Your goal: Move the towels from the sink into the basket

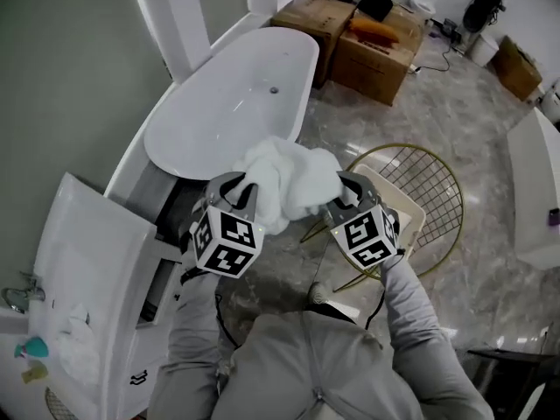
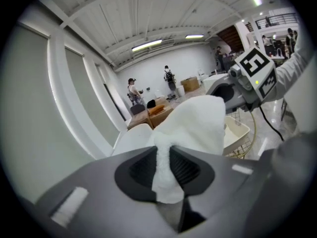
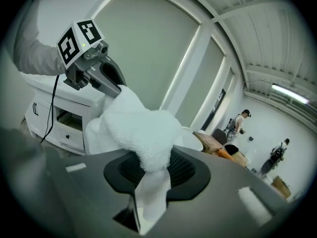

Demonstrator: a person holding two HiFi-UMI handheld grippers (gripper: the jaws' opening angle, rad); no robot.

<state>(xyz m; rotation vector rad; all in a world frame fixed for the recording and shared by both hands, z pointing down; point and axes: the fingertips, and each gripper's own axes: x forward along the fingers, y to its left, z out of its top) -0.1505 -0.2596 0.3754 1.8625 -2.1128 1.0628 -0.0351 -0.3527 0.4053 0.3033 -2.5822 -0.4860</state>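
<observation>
One white towel (image 1: 287, 180) hangs bunched in the air between my two grippers, above the floor beside the bathtub. My left gripper (image 1: 243, 191) is shut on the towel's left end, and my right gripper (image 1: 339, 192) is shut on its right end. In the left gripper view the towel (image 2: 198, 123) is pinched between the dark pads (image 2: 185, 170), with the right gripper (image 2: 232, 90) beyond it. The right gripper view shows the towel (image 3: 141, 128) clamped the same way, with the left gripper (image 3: 106, 81) behind it. The gold wire basket (image 1: 435, 201) with a cream liner stands to the right of the towel. The sink (image 1: 52, 322) lies at the lower left, with more white cloth (image 1: 77, 350) in it.
A white bathtub (image 1: 236, 94) lies ahead on the left. The white vanity (image 1: 96, 252) with an open drawer stands at the left. Cardboard boxes (image 1: 367, 38) sit at the back. Several people stand far off in the room (image 2: 133, 90).
</observation>
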